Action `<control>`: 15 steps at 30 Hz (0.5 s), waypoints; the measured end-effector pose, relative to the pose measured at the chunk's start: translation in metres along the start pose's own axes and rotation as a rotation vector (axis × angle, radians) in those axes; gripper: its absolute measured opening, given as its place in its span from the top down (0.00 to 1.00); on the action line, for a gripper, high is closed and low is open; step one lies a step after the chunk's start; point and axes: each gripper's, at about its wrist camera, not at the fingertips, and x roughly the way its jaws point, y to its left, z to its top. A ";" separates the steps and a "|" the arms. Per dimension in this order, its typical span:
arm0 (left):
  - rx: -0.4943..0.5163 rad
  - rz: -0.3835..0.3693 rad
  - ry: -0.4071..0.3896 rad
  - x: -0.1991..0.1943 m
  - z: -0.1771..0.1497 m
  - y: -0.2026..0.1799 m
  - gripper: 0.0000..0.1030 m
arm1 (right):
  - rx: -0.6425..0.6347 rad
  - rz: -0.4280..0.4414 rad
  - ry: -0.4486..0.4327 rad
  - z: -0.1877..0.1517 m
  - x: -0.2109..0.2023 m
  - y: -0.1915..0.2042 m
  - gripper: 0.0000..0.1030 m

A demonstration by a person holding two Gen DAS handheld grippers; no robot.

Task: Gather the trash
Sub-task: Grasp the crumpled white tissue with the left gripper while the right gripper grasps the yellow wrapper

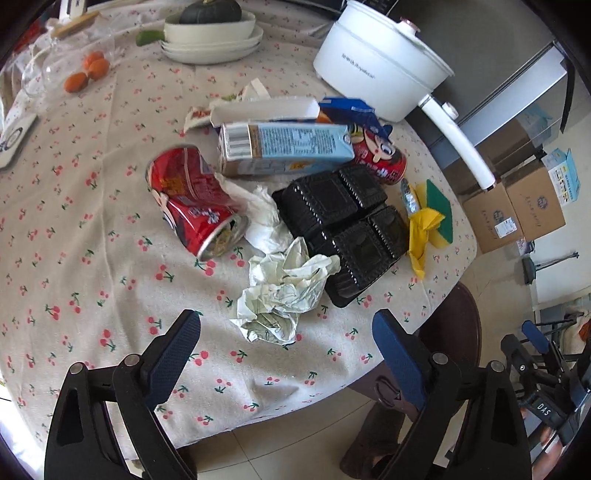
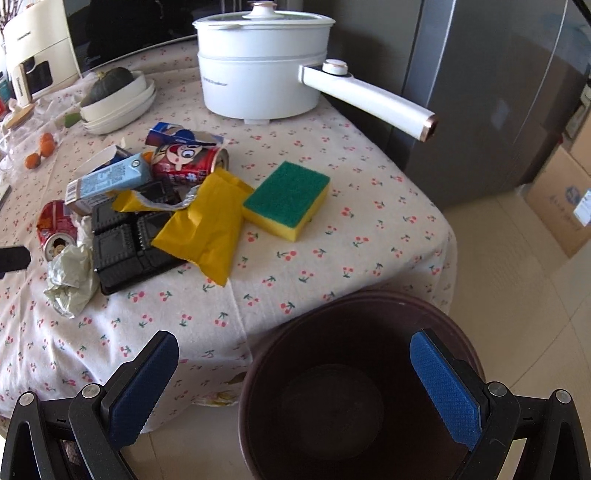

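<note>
A pile of trash lies on the cherry-print tablecloth [image 1: 92, 258]: a crumpled paper wad [image 1: 284, 295], a crushed red can [image 1: 192, 203], a blue carton [image 1: 284, 147], a black plastic tray [image 1: 343, 221], a second red can [image 1: 380, 158] and a yellow wrapper [image 2: 210, 221]. My left gripper [image 1: 288, 332] is open, just short of the paper wad. My right gripper [image 2: 293, 354] is open and empty above a dark brown bin [image 2: 354, 387] that stands on the floor by the table edge. The wad also shows in the right wrist view [image 2: 70, 280].
A green-and-yellow sponge [image 2: 288, 199] lies beside the wrapper. A white electric pot [image 2: 262, 74] with a long handle stands at the back. Stacked bowls with a squash [image 1: 210, 33], small oranges [image 1: 88, 70] and cardboard boxes [image 1: 517, 206] on the floor are also in view.
</note>
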 end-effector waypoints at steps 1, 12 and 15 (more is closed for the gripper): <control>-0.008 0.003 0.018 0.009 0.000 0.001 0.13 | 0.011 0.001 0.010 0.000 0.004 -0.003 0.00; -0.011 0.000 0.030 0.041 -0.001 0.009 0.52 | 0.011 -0.043 0.059 -0.006 0.026 -0.015 0.00; 0.018 0.009 0.019 0.037 -0.001 0.008 0.60 | -0.003 -0.040 0.053 -0.008 0.027 -0.014 0.00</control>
